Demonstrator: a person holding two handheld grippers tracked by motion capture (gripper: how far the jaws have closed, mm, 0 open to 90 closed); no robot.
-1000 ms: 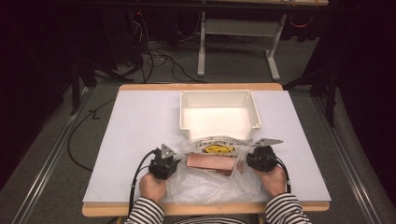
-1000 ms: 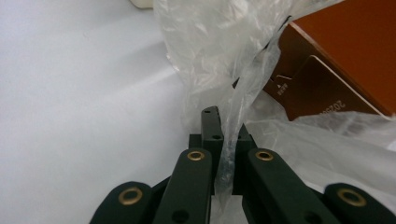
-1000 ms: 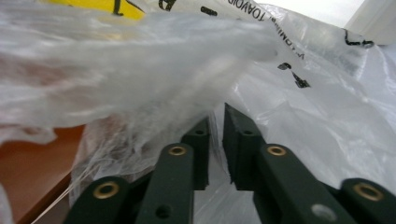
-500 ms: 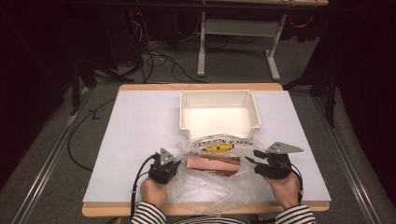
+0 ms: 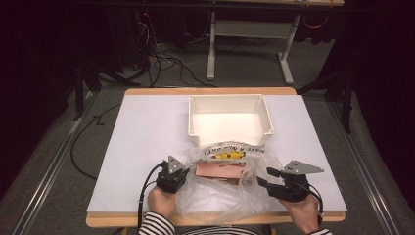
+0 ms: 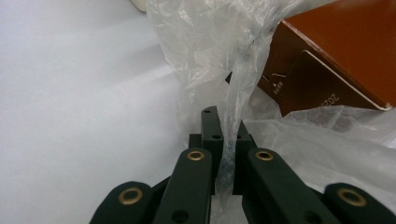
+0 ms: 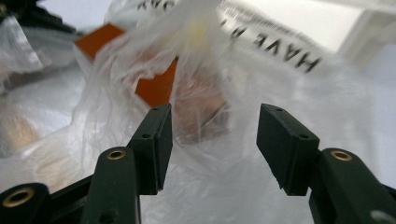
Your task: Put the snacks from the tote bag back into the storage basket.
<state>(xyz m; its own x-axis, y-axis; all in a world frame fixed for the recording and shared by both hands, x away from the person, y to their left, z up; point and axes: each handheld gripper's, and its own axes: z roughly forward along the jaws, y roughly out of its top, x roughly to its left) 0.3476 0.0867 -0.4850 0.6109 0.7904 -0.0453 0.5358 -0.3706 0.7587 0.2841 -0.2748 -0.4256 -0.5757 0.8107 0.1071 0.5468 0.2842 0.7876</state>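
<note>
Where the left gripper (image 5: 172, 177) met the clear plastic bag (image 5: 222, 196), its two black jaws were pressed together on a thin, crinkled fold of the film, which ran up between them in the left gripper view like a twisted ribbon (image 6: 232, 140). That film was glossy, wrinkled and see-through, and it lay slack and heaped at the near edge of the white table (image 5: 147, 132). Inside it sat a flat brown carton (image 5: 220, 172), box-shaped with sharp corners and small pale print on one face, lying just beyond the pinched fold. Black block lettering and a yellow mark (image 5: 226, 154) showed on the bag's far side.

The right gripper (image 5: 266, 178) was at the bag's other side, its jaws standing well apart with nothing between them; in the right gripper view the pads (image 7: 156, 140) framed the bulging film and the orange-brown carton (image 7: 154, 88) behind it, and I could not tell whether they touched the plastic.

Beyond the bag, close against its far edge, stood an open white plastic bin (image 5: 230, 115), rectangular, smooth-walled and rimmed. Cables trailed from both grippers toward the person's striped sleeves (image 5: 156, 227).
</note>
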